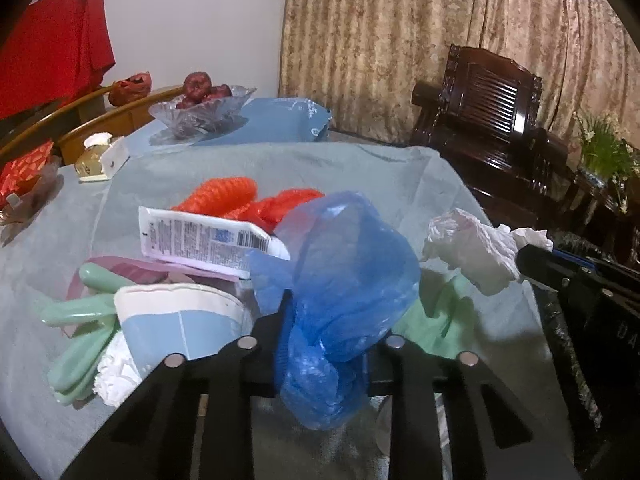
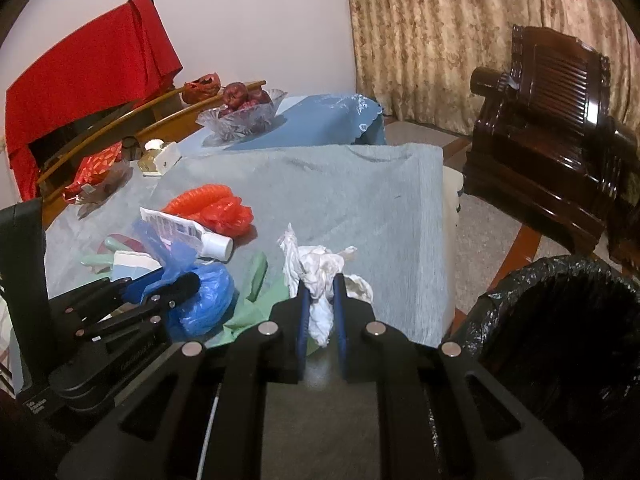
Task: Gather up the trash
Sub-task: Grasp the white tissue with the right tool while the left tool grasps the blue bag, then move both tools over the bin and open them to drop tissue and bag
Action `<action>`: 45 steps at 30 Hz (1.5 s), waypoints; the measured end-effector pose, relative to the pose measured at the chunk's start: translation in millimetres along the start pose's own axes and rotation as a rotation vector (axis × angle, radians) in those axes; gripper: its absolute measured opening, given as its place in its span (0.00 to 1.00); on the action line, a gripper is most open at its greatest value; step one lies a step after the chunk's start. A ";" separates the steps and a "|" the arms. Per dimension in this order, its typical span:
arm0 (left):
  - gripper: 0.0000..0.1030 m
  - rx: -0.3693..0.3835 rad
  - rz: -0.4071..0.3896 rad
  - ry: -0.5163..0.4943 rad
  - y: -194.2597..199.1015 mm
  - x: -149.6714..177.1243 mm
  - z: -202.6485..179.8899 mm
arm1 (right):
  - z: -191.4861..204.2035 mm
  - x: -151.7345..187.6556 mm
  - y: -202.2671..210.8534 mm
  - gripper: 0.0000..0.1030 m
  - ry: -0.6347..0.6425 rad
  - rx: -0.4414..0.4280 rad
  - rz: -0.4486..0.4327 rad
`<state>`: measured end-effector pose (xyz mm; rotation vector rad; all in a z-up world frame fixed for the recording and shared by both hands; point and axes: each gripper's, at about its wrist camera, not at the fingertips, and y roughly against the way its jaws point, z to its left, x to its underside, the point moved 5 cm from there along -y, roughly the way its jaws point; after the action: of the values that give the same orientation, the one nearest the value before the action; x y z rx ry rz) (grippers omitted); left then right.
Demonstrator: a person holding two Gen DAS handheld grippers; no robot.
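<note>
My left gripper (image 1: 332, 320) is shut on a crumpled blue plastic bag (image 1: 352, 248), which bulges out above and below its jaws; the right wrist view shows the same grip (image 2: 172, 286) at the left. My right gripper (image 2: 320, 286) is shut on a wad of white tissue (image 2: 316, 264), held just above the grey tablecloth (image 2: 360, 200). A bin with a black liner (image 2: 560, 320) stands off the table's right edge. On the cloth lie an orange net bag (image 1: 232, 196), a white tube (image 1: 200, 240), a paper cup (image 1: 176, 320), green plastic spoons (image 1: 76, 312) and green paper (image 1: 432, 320).
A glass bowl of red fruit (image 2: 240, 112) and a tissue box (image 2: 160, 160) stand at the table's far side, with a red wrapper (image 2: 96, 176) at its left. A dark wooden armchair (image 2: 552, 128) is on the right, before a curtain. Red cloth (image 2: 80, 72) hangs at the back left.
</note>
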<state>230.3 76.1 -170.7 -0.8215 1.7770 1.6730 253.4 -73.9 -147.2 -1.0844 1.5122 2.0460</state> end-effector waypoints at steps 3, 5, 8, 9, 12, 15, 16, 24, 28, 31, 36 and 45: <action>0.22 0.004 -0.019 -0.002 8.6 -4.4 -1.2 | 3.5 -3.7 9.0 0.10 0.009 -0.001 -0.015; 0.21 0.008 -0.040 -0.004 17.1 -8.9 -1.3 | 5.5 -6.0 15.4 0.10 0.013 0.000 -0.026; 0.21 0.015 -0.065 0.000 29.5 -16.3 -2.2 | 8.9 -10.1 26.8 0.10 0.018 0.000 -0.047; 0.21 0.018 -0.072 0.001 33.5 -18.4 -3.2 | 10.3 -11.5 31.3 0.10 0.022 0.000 -0.054; 0.21 0.031 -0.087 0.002 45.3 -24.0 -6.3 | 13.1 -14.4 45.0 0.10 0.031 0.005 -0.076; 0.21 0.044 -0.102 -0.003 56.7 -27.6 -13.3 | 8.8 -16.8 58.4 0.10 0.029 0.011 -0.093; 0.21 0.049 -0.107 -0.005 60.0 -28.5 -16.1 | 7.2 -17.2 63.4 0.10 0.028 0.017 -0.100; 0.21 0.118 -0.131 -0.041 81.6 -33.6 -52.6 | -12.3 -14.7 105.1 0.10 0.015 0.061 -0.150; 0.21 0.164 -0.139 -0.065 89.0 -37.4 -79.8 | -30.2 -10.5 126.2 0.10 -0.005 0.096 -0.170; 0.21 0.200 -0.148 -0.087 92.9 -40.4 -103.7 | -48.6 -5.8 141.8 0.10 -0.026 0.134 -0.181; 0.21 0.266 -0.154 -0.131 95.2 -42.6 -146.7 | -78.3 9.7 163.4 0.10 -0.066 0.202 -0.181; 0.21 0.356 -0.133 -0.193 91.2 -34.0 -210.1 | -131.6 43.4 188.6 0.10 -0.133 0.319 -0.144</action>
<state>186.3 -128.4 -71.5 -0.5831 1.7720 1.2553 143.9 -268.3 -76.7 -0.8860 1.5758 1.6750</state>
